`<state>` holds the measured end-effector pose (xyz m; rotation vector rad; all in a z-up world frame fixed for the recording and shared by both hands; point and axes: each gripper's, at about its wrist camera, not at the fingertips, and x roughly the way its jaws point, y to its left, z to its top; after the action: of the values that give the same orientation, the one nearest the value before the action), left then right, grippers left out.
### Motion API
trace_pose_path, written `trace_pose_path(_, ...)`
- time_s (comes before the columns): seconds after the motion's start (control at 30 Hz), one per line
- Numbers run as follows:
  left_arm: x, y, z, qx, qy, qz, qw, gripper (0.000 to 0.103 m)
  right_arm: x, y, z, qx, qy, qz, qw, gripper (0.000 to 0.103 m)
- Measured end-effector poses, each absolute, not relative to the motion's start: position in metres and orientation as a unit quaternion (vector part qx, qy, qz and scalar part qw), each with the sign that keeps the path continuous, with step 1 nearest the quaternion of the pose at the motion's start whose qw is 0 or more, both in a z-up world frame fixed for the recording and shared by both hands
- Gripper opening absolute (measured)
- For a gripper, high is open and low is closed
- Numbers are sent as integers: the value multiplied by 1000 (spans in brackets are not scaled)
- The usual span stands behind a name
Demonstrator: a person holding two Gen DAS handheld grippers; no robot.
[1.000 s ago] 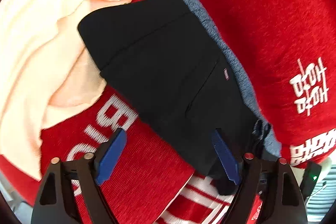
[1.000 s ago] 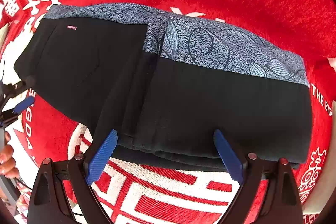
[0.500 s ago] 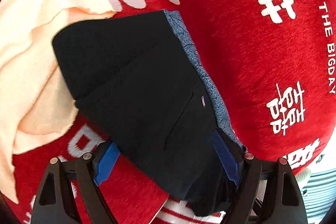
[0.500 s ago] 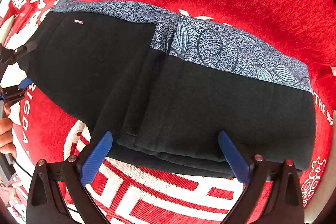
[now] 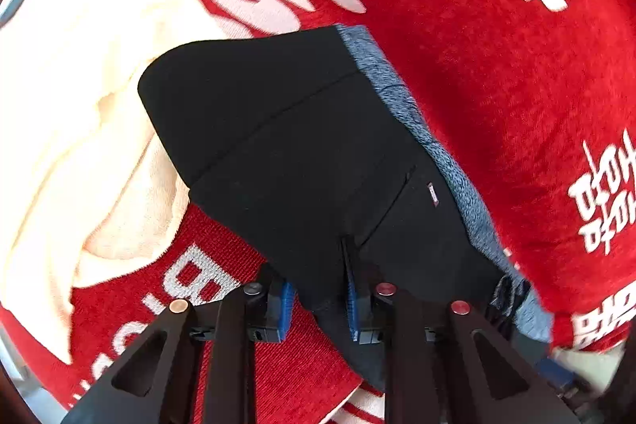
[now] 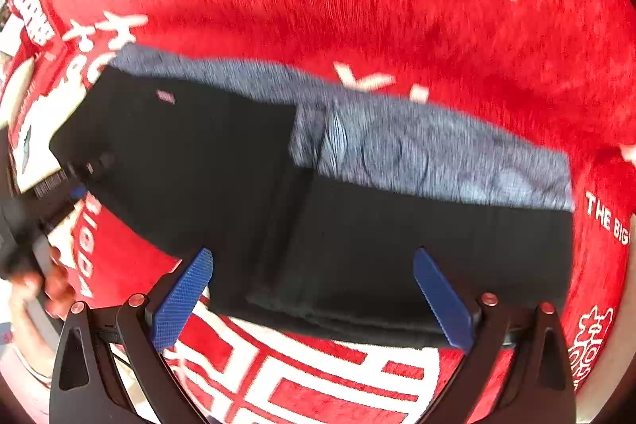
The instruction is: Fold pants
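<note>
The black pants (image 5: pixel 302 153) with a blue-grey patterned waistband lie folded on the red blanket. My left gripper (image 5: pixel 318 297) is shut on the near edge of the pants, the cloth pinched between its blue pads. In the right wrist view the pants (image 6: pixel 246 185) lie folded across the middle, with the patterned band (image 6: pixel 417 153) along the far side. My right gripper (image 6: pixel 314 289) is open, its blue fingers standing on either side of the near folded edge. The left gripper (image 6: pixel 75 181) shows at the pants' left end.
A cream garment (image 5: pixel 71 130) lies crumpled to the left of the pants, touching them. The red blanket (image 6: pixel 357 6) with white lettering covers the whole surface. A hand (image 6: pixel 28 281) shows at the left edge of the right wrist view.
My left gripper has closed from open onto the near edge of the pants. My right gripper has stayed open and moved slightly closer to the folded edge.
</note>
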<state>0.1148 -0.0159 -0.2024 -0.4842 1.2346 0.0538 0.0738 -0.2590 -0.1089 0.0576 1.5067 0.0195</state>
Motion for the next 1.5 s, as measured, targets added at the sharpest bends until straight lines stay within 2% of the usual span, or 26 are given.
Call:
trace_pose_path(0.27, 103, -49, -176, -90, 547, 22, 832, 22, 149, -210, -95, 62, 713, 80, 694, 102)
trace_pose_path(0.4, 102, -55, -174, -60, 542, 20, 838, 22, 201, -159, -101, 68, 746, 128, 650, 102)
trace_pose_path(0.73, 98, -65, -173, -39, 537, 21, 843, 22, 254, 22, -127, -87, 787, 240, 563, 103)
trace_pose_path(1.0, 96, -76, -170, -3, 525, 18, 851, 22, 227, 72, -185, -201, 824, 230, 476, 101)
trace_pose_path(1.03, 96, -77, -169, -2, 524, 17, 851, 22, 225, 71, -187, -210, 824, 227, 474, 97)
trace_pose_path(1.07, 97, -78, -169, 0, 526, 16, 851, 22, 225, 69, -189, -215, 822, 224, 477, 71)
trace_pose_path(1.1, 97, -79, -170, 3, 529, 16, 848, 22, 226, 63, -187, -208, 821, 221, 483, 37)
trace_pose_path(1.13, 96, -81, -171, 4, 531, 16, 847, 22, 230, 56, -183, -188, 823, 221, 489, 23)
trace_pose_path(1.2, 95, -84, -167, 11, 523, 13, 852, 22, 234, 41, -173, -160, 815, 223, 510, 17)
trace_pose_path(1.5, 84, -124, -126, 49, 489, -27, 871, 22, 226, -37, -106, -27, 760, 255, 597, 16)
